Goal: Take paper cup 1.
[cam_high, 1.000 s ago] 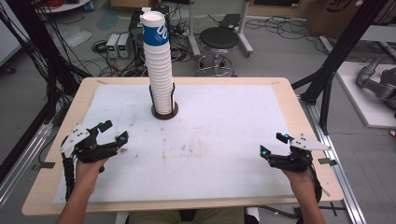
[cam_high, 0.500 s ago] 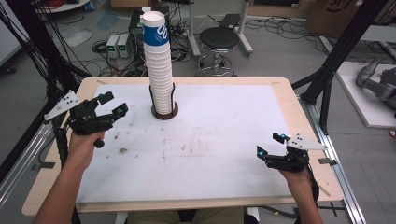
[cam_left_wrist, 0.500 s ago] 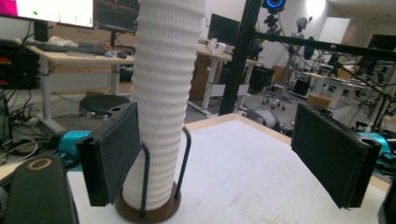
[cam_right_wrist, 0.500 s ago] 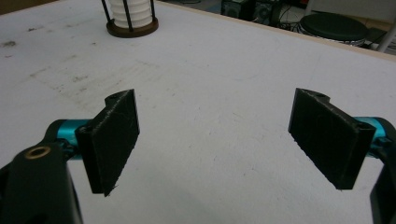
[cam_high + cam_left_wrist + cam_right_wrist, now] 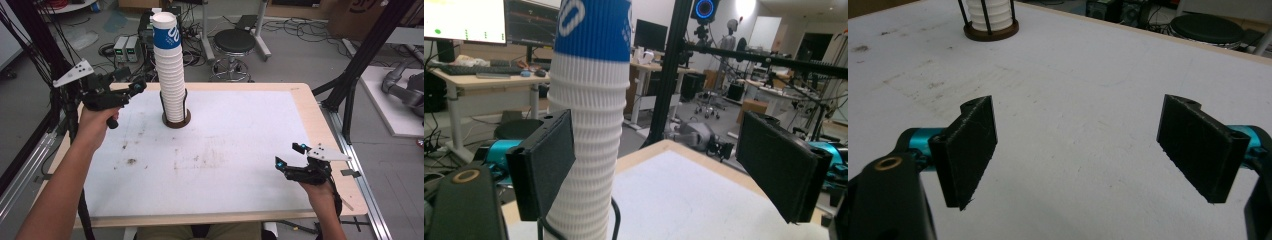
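Cup stack (image 5: 170, 75): tall, white, blue-banded top; upright in dark ring holder (image 5: 176, 121), just ahead of left gripper (image 5: 131, 82), whose jaws stand spread, stack beside one jaw. Right gripper (image 5: 290, 155): jaws spread, over white table (image 5: 240, 145), well apart.

No words or numbers can be read here. The top cup (image 5: 166, 31) of the tall stack of cups (image 5: 171, 80) has a blue band with white marks on it, but they are too blurry to make out. In the left gripper view the white marks (image 5: 570, 17) are cut off. A screen (image 5: 464, 20) far behind shows tiny lines, too small to read.
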`<state>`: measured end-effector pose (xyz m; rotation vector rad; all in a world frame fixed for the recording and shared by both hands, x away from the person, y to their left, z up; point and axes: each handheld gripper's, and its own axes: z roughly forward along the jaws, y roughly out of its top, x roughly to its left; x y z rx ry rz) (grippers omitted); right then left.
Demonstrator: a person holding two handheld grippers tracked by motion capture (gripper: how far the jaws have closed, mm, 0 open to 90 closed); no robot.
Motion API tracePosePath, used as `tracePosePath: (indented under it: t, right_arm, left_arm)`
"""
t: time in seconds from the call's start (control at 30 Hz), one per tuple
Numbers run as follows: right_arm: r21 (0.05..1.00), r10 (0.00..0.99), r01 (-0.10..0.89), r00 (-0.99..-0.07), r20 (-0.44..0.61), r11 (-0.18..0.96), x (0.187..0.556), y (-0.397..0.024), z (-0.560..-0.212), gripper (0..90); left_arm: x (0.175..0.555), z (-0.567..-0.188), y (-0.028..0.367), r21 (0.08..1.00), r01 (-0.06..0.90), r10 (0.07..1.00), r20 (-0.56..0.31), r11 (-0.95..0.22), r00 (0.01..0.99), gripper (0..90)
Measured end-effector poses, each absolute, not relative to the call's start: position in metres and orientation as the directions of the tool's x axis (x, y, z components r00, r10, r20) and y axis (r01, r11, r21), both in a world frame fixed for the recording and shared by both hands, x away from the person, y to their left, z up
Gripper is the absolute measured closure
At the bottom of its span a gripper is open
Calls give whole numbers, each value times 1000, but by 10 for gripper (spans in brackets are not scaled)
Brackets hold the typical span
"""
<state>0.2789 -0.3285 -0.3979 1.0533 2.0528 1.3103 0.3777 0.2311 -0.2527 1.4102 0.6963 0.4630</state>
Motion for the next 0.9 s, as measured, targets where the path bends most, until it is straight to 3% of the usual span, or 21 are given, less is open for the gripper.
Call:
tracePosePath:
  t: [0.9]
  right_arm:
    - [906,811,351,-585,14,237,278,-332,-398,165]
  left_arm:
    - [459,-201,191,991,125,745,-112,39,658,161]
